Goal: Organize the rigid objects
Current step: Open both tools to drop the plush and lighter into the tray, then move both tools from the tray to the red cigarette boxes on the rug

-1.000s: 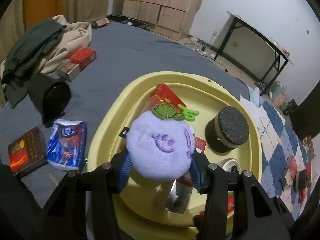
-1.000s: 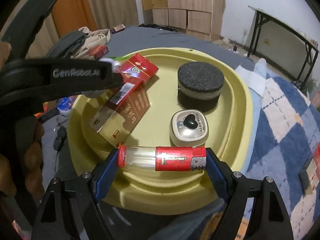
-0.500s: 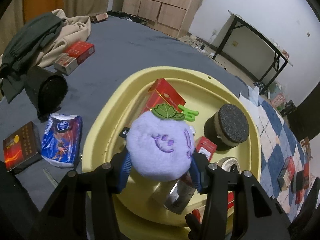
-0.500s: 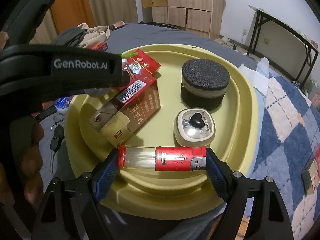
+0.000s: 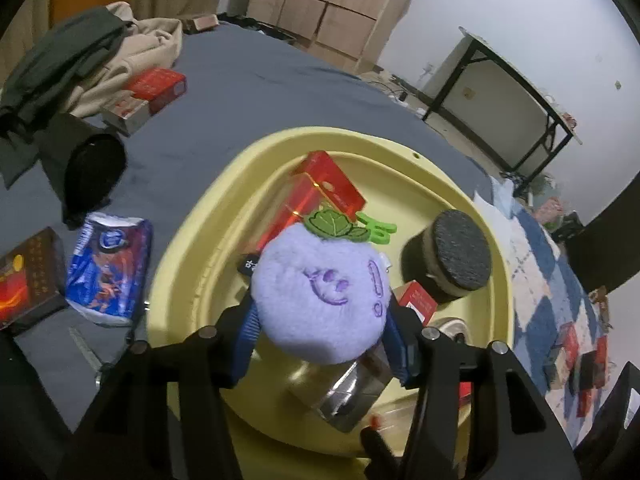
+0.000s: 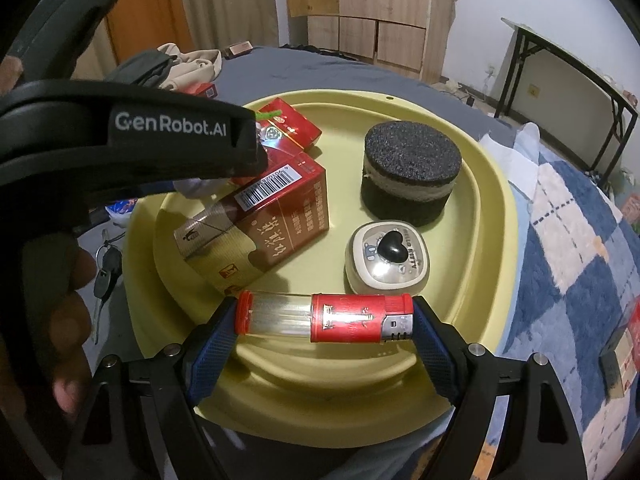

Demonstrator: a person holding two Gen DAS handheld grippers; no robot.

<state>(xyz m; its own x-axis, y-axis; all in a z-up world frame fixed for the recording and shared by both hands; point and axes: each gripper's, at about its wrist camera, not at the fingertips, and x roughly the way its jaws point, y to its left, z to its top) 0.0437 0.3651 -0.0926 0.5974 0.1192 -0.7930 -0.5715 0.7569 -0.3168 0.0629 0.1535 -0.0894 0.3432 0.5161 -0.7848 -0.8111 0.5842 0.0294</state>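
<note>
Right claw is loosening around the red lighter tube, jaws just opening, tube lying crosswise between them over the yellow tray's near rim. Left claw is also easing off the purple plush above the tray. Placing looks underway; next, lifting clear. Inside are sitting cigarette packs, a black sponge puck and a small heart-topped case.

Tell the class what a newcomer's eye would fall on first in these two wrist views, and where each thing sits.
First, the purple plush toy sits between the fingers of the left gripper, whose jaws have just been opening, above the yellow tray. Next, the red lighter spans the right gripper, also just opening, at the tray's near rim. Behind it stand a black sponge puck and red boxes.
</note>
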